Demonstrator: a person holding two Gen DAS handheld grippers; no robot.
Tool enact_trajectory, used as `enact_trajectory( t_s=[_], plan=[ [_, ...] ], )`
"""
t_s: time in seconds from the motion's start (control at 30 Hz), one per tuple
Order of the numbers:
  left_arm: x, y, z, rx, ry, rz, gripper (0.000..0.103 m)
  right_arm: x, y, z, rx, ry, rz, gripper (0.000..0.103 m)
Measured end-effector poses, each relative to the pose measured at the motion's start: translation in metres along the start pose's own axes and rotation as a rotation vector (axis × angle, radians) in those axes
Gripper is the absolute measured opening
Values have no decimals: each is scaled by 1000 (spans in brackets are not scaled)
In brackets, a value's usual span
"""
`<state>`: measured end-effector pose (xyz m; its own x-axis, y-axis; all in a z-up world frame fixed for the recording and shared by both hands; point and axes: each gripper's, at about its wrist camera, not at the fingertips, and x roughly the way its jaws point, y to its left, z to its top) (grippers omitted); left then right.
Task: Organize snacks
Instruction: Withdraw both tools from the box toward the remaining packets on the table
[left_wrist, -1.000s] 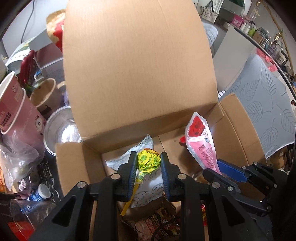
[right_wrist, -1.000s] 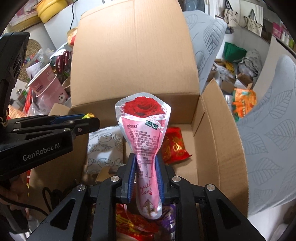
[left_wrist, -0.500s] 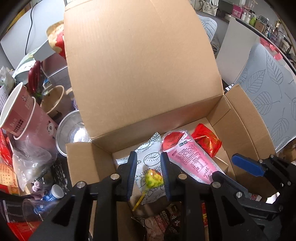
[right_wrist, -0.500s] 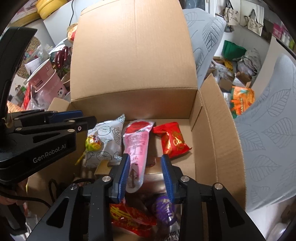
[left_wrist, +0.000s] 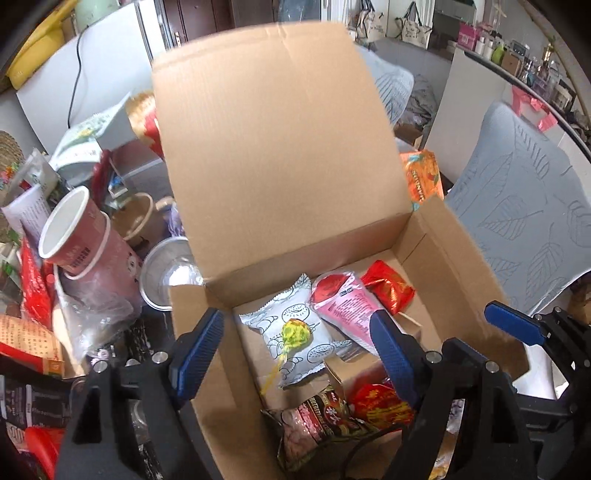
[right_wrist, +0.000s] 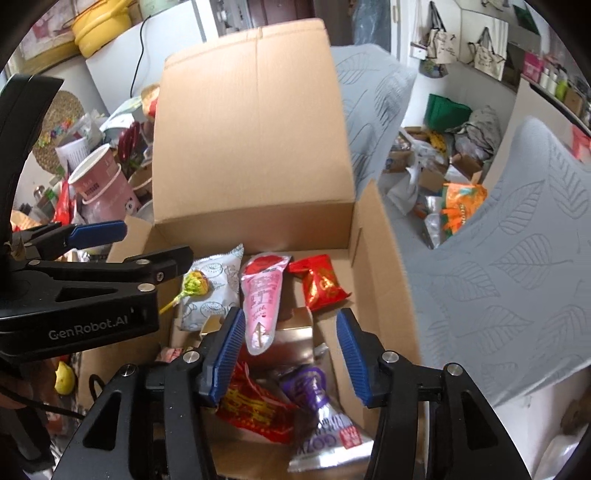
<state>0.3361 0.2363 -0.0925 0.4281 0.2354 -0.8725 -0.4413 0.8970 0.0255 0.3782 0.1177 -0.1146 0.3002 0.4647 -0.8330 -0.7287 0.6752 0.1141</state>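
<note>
An open cardboard box (left_wrist: 458, 258) (right_wrist: 380, 258) holds several snacks. A yellow-green lollipop (left_wrist: 295, 330) (right_wrist: 195, 283) lies on a white printed packet (left_wrist: 291, 321) (right_wrist: 218, 280). Beside it rests a pink rose-print pouch (left_wrist: 347, 306) (right_wrist: 263, 295), then a red packet (left_wrist: 388, 288) (right_wrist: 321, 284). My left gripper (left_wrist: 295, 350) hangs above the box, jaws opening wide, nothing between the pads. My right gripper (right_wrist: 291, 354) is over the box too, jaws opening, clear of the pink pouch below. A purple packet (right_wrist: 314, 391) and a red-yellow packet (right_wrist: 255, 410) lie nearer.
The box's tall back flap (left_wrist: 273, 140) stands upright. Left of the box are pink paper cups (left_wrist: 81, 243), a metal bowl (left_wrist: 166, 273) and piled packets. Grey leaf-print chair backs (left_wrist: 524, 206) stand to the right, with an orange bag (right_wrist: 461, 206) on the floor.
Both grippers let go: the lollipop dropped onto the white packet and the pink pouch fell flat in the box. Both sets of jaws spread apart and the grippers rose away from the box.
</note>
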Motion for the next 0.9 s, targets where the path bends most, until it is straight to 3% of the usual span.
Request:
enact_trajectory(
  t_s=[0.5, 0.9],
  plan=[
    [-119, -5, -6, -5, -179, -28, 81, -101, 16, -1, -20, -159, -20, 51],
    [-197, -21, -40, 58, -259, -81, 81, -175, 28, -41, 25, -228, -42, 56]
  ],
)
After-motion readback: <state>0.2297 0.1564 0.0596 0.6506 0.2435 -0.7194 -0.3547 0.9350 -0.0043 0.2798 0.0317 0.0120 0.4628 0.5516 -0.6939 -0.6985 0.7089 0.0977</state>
